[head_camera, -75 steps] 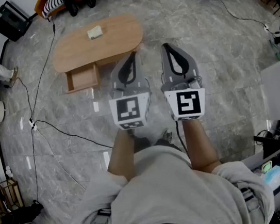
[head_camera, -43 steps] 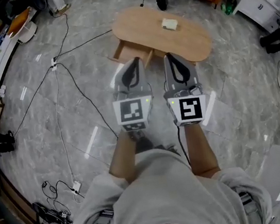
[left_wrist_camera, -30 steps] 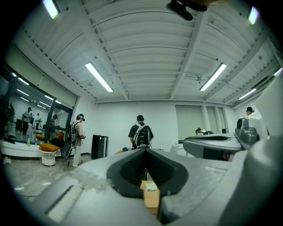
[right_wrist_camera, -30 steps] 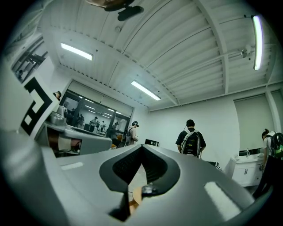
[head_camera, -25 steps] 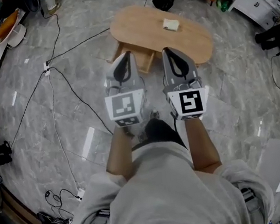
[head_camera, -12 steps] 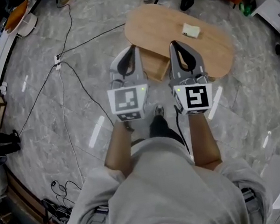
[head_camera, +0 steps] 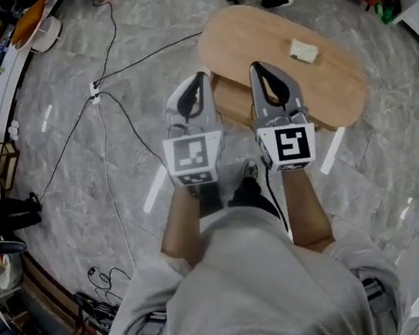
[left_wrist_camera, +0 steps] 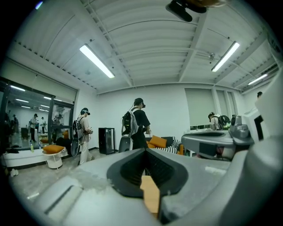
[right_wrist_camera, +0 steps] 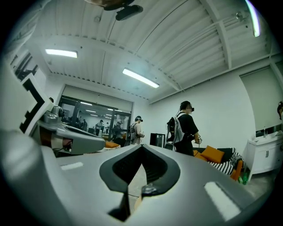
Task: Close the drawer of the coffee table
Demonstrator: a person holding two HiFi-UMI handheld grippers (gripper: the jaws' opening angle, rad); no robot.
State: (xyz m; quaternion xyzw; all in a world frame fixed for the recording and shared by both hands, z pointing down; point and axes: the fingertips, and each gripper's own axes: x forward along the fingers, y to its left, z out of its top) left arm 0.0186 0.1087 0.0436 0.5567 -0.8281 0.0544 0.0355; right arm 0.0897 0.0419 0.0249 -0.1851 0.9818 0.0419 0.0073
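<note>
Showing closed jaws, left gripper and right gripper face the oval wooden table.

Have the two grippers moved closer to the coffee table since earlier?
Yes: the left gripper and right gripper came forward; they now overlap the coffee table.

I have the head camera high above the wearer's shoulders, aimed steeply down: left gripper and right gripper close beneath it, coffee table just past their tips, floor all round. Each gripper camera rides low behind its own jaws, facing about level across the room, so ceiling fills the upper half. The two gripper views share the standing person with a backpack, and each catches the neighbouring gripper at its inner edge.
</note>
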